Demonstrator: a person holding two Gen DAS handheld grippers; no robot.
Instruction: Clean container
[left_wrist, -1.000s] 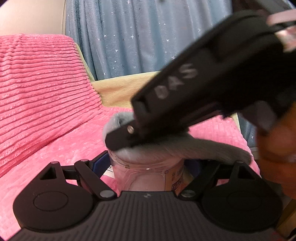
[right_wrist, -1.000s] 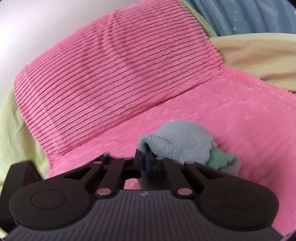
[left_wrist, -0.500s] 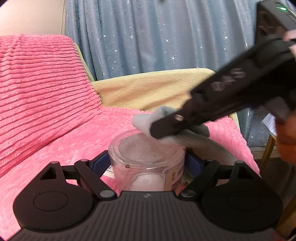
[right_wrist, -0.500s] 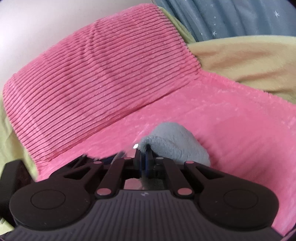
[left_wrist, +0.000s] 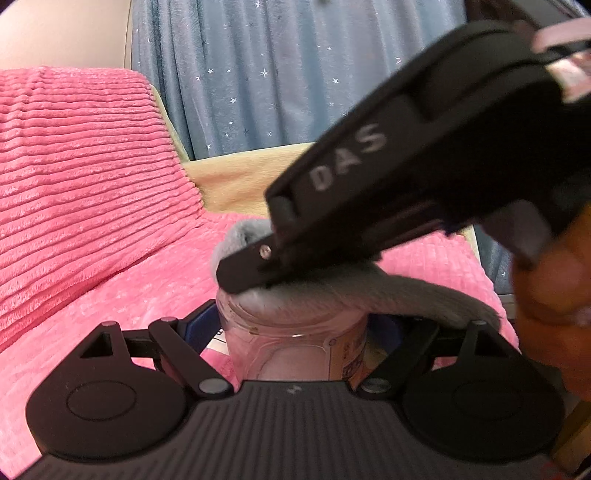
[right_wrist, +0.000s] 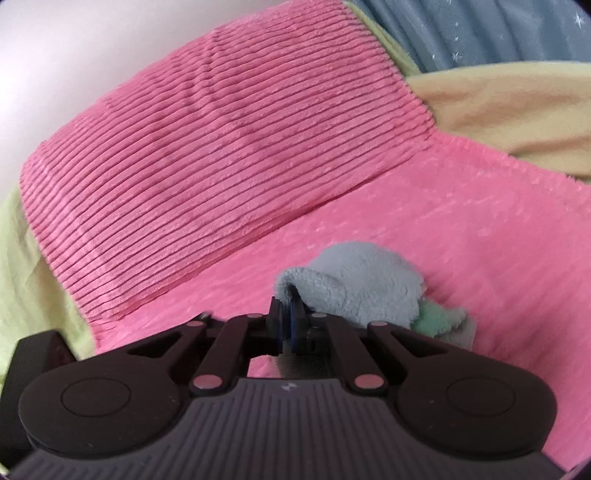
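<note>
While the left wrist view looks along the left gripper, its fingers stand spread to either side of a clear glass jar and press against its walls, holding it upright close to the camera above a pink blanket. Only this view shows the jar, with a partly readable label on its right side and a few dark specks near its rim. Across the jar's mouth lies a grey cloth, pushed down onto the opening by the right gripper, whose black body marked "DAS" slants in from the upper right; a hand shows blurred at the right edge. From the right wrist view the jar is hidden beneath the gripper body, yet the right gripper shows its fingers drawn almost together, pinching a fold of the cloth, which bulges forward in a blue-grey mound with a green patch at its lower right. Behind it rises a ribbed pink cushion, with a yellow cover and a star-printed blue curtain farther back.
</note>
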